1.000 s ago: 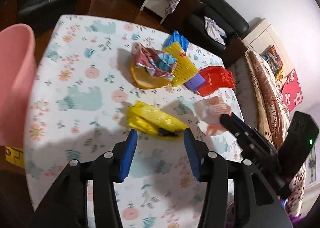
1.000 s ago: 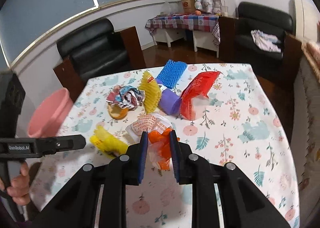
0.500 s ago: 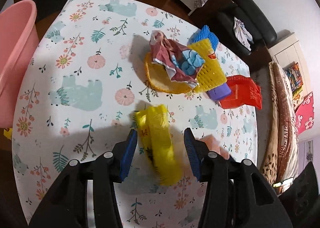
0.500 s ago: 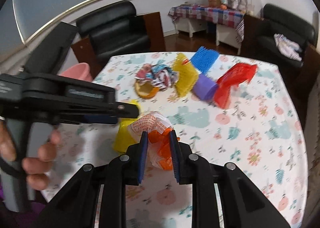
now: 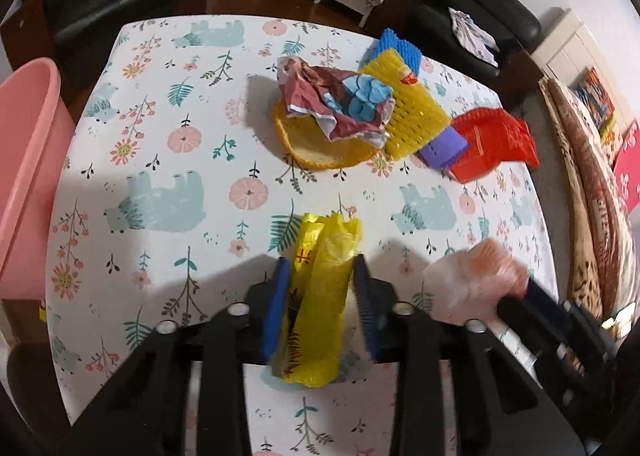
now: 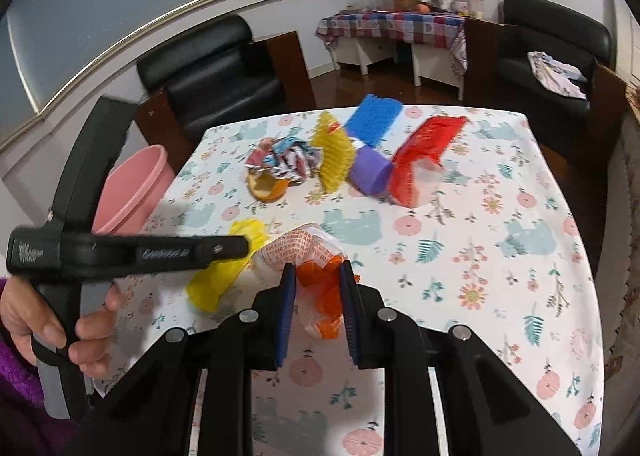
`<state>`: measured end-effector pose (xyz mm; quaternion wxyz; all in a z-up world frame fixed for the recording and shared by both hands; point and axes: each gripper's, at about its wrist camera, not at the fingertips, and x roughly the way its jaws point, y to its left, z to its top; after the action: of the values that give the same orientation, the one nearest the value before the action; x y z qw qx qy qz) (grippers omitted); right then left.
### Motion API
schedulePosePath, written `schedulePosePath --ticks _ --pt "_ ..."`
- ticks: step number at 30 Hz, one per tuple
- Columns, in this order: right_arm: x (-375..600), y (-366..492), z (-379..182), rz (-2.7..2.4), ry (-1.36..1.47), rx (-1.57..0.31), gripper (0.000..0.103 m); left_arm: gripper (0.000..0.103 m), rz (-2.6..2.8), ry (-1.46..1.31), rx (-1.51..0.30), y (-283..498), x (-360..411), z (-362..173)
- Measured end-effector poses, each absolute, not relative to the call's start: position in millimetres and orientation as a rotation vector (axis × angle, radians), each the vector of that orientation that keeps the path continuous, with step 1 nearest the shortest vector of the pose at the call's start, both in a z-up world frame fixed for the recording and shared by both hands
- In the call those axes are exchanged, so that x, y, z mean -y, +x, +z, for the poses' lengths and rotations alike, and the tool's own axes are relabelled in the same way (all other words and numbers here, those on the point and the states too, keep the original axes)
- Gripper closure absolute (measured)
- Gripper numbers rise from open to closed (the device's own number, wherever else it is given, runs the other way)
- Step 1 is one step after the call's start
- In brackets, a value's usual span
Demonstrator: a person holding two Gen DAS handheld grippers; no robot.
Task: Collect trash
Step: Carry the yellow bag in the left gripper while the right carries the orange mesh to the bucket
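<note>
The left wrist camera looks steeply down along its tongs onto the floral surface, close above it, with a pink bin at 9 o'clock. The right wrist camera sits lower, facing across the surface toward the window at 11 o'clock. Both share the yellow bag and the far trash pile.

Both grippers share one build: the left gripper and right gripper have matte black arms, round silver screws and ribbed blue jaws. At nine o'clock, a bare-skinned hand shows a purple fleecy sleeve.
</note>
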<state>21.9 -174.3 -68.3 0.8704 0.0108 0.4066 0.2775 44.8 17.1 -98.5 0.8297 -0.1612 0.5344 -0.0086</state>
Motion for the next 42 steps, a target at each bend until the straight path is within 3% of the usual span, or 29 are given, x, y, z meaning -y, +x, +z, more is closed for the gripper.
schedulePosePath --ticks 5,14,25,33,42 --pt "178 26 -63 0.577 0.058 -0.848 0.082 0.090 -0.037 -0.315 -1.074 34 -23 -87" --pt "135 30 -36 0.685 0.042 -0.803 0.082 0.091 0.035 -0.266 -0.909 9 -53 -49" --pt "38 31 5 0.873 0.004 -0.738 0.082 0.091 0.224 -0.332 -0.715 -36 -142 -4" --pt "-48 22 21 0.991 -0.040 -0.698 0.082 0.091 0.373 -0.374 -0.656 -67 -201 0" --pt "-115 17 0 1.037 -0.086 -0.762 0.081 0.091 0.447 -0.406 -0.659 -81 -235 -13"
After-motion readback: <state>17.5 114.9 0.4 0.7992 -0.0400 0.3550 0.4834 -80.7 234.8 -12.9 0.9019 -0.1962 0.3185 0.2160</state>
